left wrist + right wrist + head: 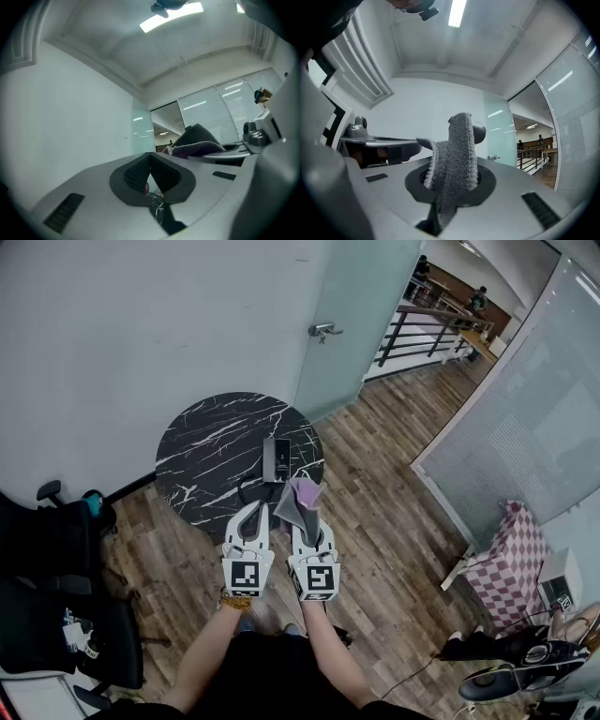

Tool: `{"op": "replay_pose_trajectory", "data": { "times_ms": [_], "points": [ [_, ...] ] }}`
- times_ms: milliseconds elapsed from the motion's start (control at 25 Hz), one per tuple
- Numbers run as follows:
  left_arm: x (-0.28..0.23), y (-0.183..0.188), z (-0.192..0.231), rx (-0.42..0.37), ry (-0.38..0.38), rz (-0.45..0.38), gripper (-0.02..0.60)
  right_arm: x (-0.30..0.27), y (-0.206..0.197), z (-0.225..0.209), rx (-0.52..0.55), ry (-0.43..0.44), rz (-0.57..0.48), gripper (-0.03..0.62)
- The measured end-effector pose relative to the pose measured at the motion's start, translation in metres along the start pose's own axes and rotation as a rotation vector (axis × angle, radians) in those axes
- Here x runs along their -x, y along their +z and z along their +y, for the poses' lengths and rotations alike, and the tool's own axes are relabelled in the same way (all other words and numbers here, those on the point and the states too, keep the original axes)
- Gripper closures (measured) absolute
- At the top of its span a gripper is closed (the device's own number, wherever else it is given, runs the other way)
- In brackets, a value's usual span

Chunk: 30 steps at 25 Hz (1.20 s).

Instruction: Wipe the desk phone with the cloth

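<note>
Approach step, no wiping contact yet: right gripper [308,521] is clamped on the cloth [302,499] at frame centre, just below the desk phone [276,457] on the round table [202,451]. The left gripper [254,512] has its jaws together on nothing. Next move, as I judge it, is cloth forward and down onto the phone, which is small and dark in the head view and absent from both gripper views.
</note>
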State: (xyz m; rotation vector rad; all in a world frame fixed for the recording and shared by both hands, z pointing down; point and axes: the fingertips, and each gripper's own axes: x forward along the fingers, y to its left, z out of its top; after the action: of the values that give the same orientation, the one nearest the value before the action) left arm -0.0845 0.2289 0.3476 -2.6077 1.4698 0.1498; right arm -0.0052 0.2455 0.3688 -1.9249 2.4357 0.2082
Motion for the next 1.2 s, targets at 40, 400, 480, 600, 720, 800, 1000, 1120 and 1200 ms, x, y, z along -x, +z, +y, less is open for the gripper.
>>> {"op": "replay_pose_trajectory", "data": {
  "times_ms": [40, 400, 480, 600, 720, 800, 1000, 1120, 1200],
  "points": [
    [-0.002, 0.0, 0.003, -0.013, -0.013, -0.009, 0.569, -0.004, 0.001, 0.001, 0.006, -0.008, -0.002, 0.542],
    [-0.028, -0.02, 0.034, -0.01, -0.048, -0.01, 0.569, -0.041, -0.012, -0.002, 0.052, -0.015, 0.04, 0.539],
    [-0.043, -0.029, 0.04, -0.009, -0.048, -0.003, 0.569, -0.055, -0.02, -0.01, 0.061, -0.023, 0.05, 0.539],
    [-0.07, -0.047, 0.051, 0.002, -0.042, 0.015, 0.569, -0.084, -0.035, -0.021, 0.066, -0.019, 0.06, 0.539],
    [-0.101, -0.068, 0.062, 0.0, -0.039, 0.043, 0.569, -0.118, -0.053, -0.031, 0.055, 0.014, 0.072, 0.539],
    [-0.127, -0.079, 0.064, -0.004, -0.04, 0.062, 0.569, -0.14, -0.065, -0.045, 0.058, 0.046, 0.09, 0.539],
    [-0.189, -0.102, 0.073, -0.019, -0.053, 0.112, 0.569, -0.199, -0.084, -0.077, 0.079, 0.123, 0.121, 0.539],
    [-0.222, -0.121, 0.08, -0.03, -0.047, 0.146, 0.568, -0.233, -0.099, -0.094, 0.093, 0.177, 0.134, 0.539],
    [-0.24, -0.133, 0.082, -0.032, -0.036, 0.167, 0.569, -0.253, -0.111, -0.104, 0.101, 0.209, 0.142, 0.539]
  ]
}}
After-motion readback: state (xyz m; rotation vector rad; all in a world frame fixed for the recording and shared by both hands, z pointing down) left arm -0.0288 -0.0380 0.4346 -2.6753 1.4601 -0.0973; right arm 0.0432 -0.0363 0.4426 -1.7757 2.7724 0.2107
